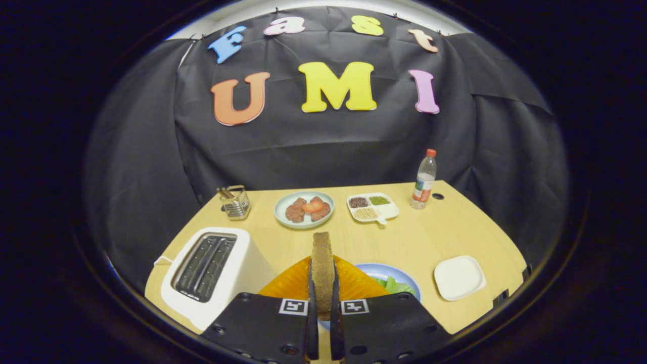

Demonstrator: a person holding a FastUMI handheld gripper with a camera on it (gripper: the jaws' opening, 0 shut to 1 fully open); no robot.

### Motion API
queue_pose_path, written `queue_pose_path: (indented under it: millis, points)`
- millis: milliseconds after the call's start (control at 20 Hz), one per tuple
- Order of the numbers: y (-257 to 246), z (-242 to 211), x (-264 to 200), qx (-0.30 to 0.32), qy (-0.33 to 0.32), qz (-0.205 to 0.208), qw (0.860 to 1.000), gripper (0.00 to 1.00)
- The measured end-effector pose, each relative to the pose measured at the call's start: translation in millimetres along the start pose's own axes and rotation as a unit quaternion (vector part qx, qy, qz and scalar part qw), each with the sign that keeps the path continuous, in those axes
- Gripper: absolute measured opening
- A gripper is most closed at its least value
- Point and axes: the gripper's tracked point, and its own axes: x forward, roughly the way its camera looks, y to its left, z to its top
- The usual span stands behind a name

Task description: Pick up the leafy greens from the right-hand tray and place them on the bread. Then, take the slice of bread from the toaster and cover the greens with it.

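- toaster (215, 273): white, near the table's (419, 237) front left corner, both slots bare, slots running front to back.
- rack (234, 202): small wire holder near the back left corner.
- plate (304, 209): pale green, by the back edge, with brown patties and a red slice on it.
- gripper (323, 303): jaws nearly together, clamped on the bread (322, 268), one finger flat against each face.
- bread: brown slice held edge-on and upright, long axis vertical, top end rising past the fingertips; it hangs above the orange tray (354, 280) at the front edge.
- greens (397, 285): on a blue dish (389, 273) just right of the orange tray.
- divided dish (373, 207): white, three kinds of grain, right of the plate.
- bottle (423, 179): upright, red cap, near the back right corner.
- white dish (459, 277): bare, near the right edge.
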Motion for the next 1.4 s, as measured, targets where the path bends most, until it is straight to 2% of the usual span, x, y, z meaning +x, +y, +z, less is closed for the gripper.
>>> queue_pose_path:
  millis: [200,400,550,800,1100,1200,1300,1350,1400]
  points:
    - [-15.0,-23.0,17.3,-0.001,0.013,0.008,1.000,0.09]
    - [-25.0,-45.4,29.8,0.033,0.038,0.039,0.998,0.09]
    - [-52.7,-49.8,36.6,0.038,0.031,0.020,0.999,0.09]
    - [-80.4,-67.1,47.5,0.051,0.048,0.012,0.997,0.09]
    - [-100.7,-92.6,60.2,0.011,0.069,-0.011,0.998,0.10]
    - [-104.6,-99.5,60.7,0.003,0.075,-0.015,0.997,0.12]
    - [-106.2,-100.4,60.8,0.001,0.075,-0.008,0.997,0.23]
    - [-110.8,-101.6,62.2,0.003,0.075,-0.014,0.997,0.23]
    - [-112.6,-102.3,61.0,0.008,0.078,-0.013,0.997,0.32]
